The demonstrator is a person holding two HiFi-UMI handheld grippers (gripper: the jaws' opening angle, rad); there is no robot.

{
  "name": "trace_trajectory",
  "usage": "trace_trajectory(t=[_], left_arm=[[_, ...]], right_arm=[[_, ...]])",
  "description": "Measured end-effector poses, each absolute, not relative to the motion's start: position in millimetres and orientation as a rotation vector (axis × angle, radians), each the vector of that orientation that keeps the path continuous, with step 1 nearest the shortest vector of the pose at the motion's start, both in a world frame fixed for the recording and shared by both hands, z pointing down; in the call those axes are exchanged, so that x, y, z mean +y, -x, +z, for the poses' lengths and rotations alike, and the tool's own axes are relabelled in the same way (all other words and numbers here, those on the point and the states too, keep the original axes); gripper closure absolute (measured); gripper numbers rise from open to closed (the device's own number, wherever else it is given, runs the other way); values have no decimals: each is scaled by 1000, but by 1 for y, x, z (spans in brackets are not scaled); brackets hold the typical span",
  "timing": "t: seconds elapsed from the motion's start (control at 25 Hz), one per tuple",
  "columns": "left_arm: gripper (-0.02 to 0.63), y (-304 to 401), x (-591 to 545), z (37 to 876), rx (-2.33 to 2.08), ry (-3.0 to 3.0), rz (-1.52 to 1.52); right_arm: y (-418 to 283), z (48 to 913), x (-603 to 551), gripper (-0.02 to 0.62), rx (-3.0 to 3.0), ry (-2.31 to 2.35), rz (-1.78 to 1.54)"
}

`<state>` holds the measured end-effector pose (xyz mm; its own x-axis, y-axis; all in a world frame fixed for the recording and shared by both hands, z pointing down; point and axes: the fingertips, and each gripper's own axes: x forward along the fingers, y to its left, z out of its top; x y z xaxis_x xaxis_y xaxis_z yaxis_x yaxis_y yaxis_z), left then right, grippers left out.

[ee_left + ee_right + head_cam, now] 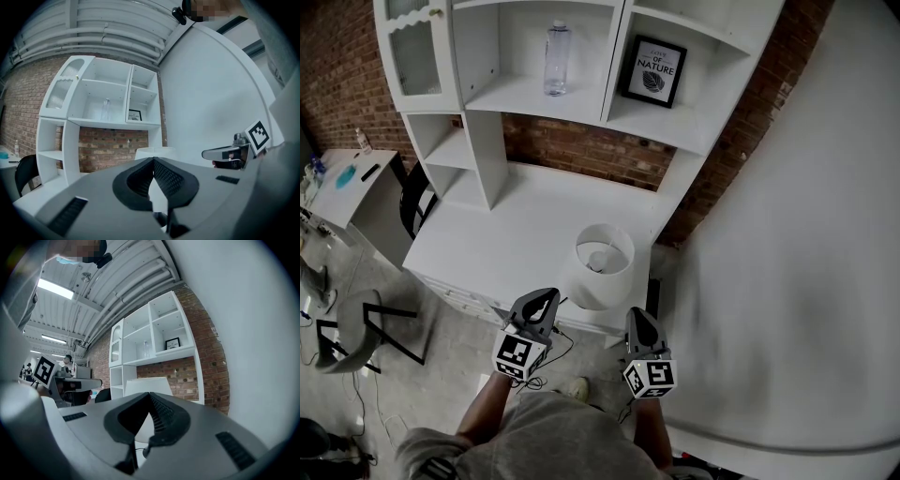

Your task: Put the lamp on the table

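Note:
A white lamp [602, 265] with a drum shade stands upright near the front right corner of the white desk [506, 234], its bulb showing inside the shade. My left gripper [547, 297] hangs just in front of the desk edge, left of the lamp, shut and holding nothing. My right gripper [637, 315] is level beside it, below and right of the lamp, also shut and holding nothing. The left gripper view has the lamp shade [151, 152] just beyond the closed tips [153, 160]. In the right gripper view the shade [144, 385] rises behind the closed tips [150, 394].
Above the desk a white shelf unit holds a clear water bottle [557, 58] and a framed print [654, 70]. A large white wall [806, 244] stands close on the right. A black chair [413, 199], a side table [352, 183] and a grey chair [358, 330] are at the left.

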<state>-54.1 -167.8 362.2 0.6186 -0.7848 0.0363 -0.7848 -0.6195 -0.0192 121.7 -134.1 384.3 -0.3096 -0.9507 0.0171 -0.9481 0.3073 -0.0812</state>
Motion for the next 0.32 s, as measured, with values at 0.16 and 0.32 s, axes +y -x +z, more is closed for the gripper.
trace_trajectory(t=[0.16, 0.32], left_arm=[[601, 53, -169, 361, 1360, 2834, -56], [601, 54, -171, 359, 1357, 2833, -58]], right_arm=[[-121, 385, -136, 572, 2513, 1826, -118], [-119, 384, -138, 572, 2515, 1826, -120]])
